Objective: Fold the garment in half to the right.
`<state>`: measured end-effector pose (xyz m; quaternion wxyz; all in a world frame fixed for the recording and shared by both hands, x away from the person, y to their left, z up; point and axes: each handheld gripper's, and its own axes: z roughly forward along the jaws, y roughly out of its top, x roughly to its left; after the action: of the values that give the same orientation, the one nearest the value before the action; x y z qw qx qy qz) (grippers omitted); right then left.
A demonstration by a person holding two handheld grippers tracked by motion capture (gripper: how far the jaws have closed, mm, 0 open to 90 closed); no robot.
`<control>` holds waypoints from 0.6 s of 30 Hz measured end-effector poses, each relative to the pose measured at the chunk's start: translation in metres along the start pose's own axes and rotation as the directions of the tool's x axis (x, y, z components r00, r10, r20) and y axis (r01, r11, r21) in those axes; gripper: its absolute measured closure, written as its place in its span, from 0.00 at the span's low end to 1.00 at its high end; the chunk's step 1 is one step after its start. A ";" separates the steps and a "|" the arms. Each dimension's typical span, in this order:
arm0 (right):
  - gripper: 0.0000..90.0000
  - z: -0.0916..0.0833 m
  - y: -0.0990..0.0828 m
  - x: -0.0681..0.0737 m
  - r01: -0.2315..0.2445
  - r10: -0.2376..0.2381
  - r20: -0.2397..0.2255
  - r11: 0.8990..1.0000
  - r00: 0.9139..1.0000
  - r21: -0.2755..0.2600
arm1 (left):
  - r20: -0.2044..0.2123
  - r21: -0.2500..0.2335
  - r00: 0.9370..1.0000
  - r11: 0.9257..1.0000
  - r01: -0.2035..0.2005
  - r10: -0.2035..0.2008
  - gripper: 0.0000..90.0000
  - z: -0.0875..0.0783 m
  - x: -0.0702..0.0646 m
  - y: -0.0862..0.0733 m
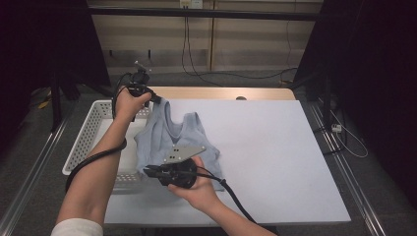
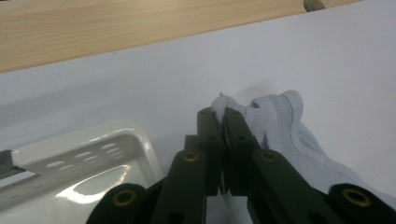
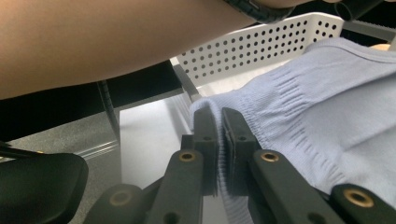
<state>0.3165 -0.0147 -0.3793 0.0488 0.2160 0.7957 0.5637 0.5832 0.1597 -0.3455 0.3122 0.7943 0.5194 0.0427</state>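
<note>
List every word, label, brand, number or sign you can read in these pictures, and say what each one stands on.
There is no readable text.
The light blue tank top is plain knit, no print or tag showing.
The white perforated basket bears holes, no lettering.
The left gripper and right gripper, both clamped on the fabric, carry no markings.
The white table sheet is blank.

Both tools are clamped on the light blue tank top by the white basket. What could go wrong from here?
1. The left tool pinches only the tip of a strap of the tank top; a pull may slip it free.
2. The right tool grips the ribbed hem; pulling apart could stretch the knit.
3. Fabric hangs over the basket rim and might snag there.
</note>
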 end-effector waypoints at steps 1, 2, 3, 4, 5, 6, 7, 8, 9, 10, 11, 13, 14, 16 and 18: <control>0.96 -0.001 -0.001 -0.001 -0.003 0.003 0.003 1.000 1.000 -0.001 | -0.003 -0.002 1.000 1.000 0.002 -0.002 0.97 0.000 0.000 0.000; 0.96 -0.002 -0.002 -0.002 -0.006 0.006 0.004 1.000 1.000 -0.002 | -0.008 -0.004 1.000 1.000 0.006 -0.006 0.97 0.001 0.000 0.000; 0.96 -0.003 -0.003 -0.002 -0.006 0.006 0.007 1.000 1.000 -0.002 | -0.016 -0.003 1.000 1.000 0.006 -0.006 0.97 0.001 0.000 -0.001; 0.96 -0.005 -0.004 -0.003 -0.008 0.008 0.009 1.000 1.000 -0.001 | -0.019 -0.002 1.000 1.000 0.008 -0.008 0.97 0.001 0.000 -0.001; 0.96 -0.006 -0.005 -0.004 -0.010 0.010 0.012 1.000 1.000 -0.001 | -0.019 -0.003 1.000 1.000 0.010 -0.010 0.97 0.001 -0.001 -0.001; 0.96 -0.007 -0.006 -0.004 -0.009 0.009 0.017 1.000 1.000 0.002 | -0.024 -0.004 1.000 1.000 0.014 -0.014 0.97 0.002 -0.001 -0.001; 0.96 -0.009 -0.007 -0.005 -0.010 0.010 0.018 1.000 1.000 0.003 | -0.025 -0.008 1.000 1.000 0.016 -0.016 0.97 0.002 -0.002 -0.001; 0.96 -0.010 -0.008 -0.006 -0.011 0.011 0.023 1.000 1.000 0.004 | -0.027 -0.008 1.000 1.000 0.015 -0.016 0.97 0.002 -0.002 -0.001; 0.96 -0.012 -0.009 -0.006 -0.012 0.012 0.027 1.000 1.000 0.004 | -0.030 -0.011 0.999 1.000 0.021 -0.021 0.97 0.003 -0.002 -0.002; 0.96 -0.014 -0.010 -0.007 -0.013 0.013 0.035 1.000 0.999 0.003 | -0.029 -0.012 0.999 1.000 0.023 -0.024 0.97 0.003 -0.002 -0.002; 0.96 -0.015 -0.011 -0.008 -0.016 0.016 0.036 1.000 0.999 0.001 | -0.030 -0.014 0.999 1.000 0.024 -0.025 0.97 0.004 -0.003 -0.002; 0.96 -0.019 -0.014 -0.010 -0.021 0.021 0.047 1.000 0.999 0.002 | -0.031 -0.015 0.999 1.000 0.025 -0.025 0.97 0.004 -0.004 -0.002; 0.96 -0.020 -0.015 -0.011 -0.026 0.025 0.050 1.000 0.998 0.002 | -0.029 -0.017 0.999 1.000 0.022 -0.022 0.97 0.005 -0.005 -0.001; 0.96 -0.023 -0.017 -0.013 -0.028 0.028 0.057 1.000 0.998 0.003 | -0.030 -0.018 0.999 1.000 0.020 -0.020 0.97 0.006 -0.007 -0.001; 0.96 -0.025 -0.018 -0.014 -0.029 0.029 0.060 1.000 0.998 0.000 | -0.029 -0.018 0.999 1.000 0.016 -0.017 0.97 0.007 -0.010 0.000</control>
<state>0.3157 -0.0473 -0.3894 0.0644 0.2445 0.7909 0.5573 0.5812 0.1483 -0.3487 0.3121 0.7864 0.5301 0.0562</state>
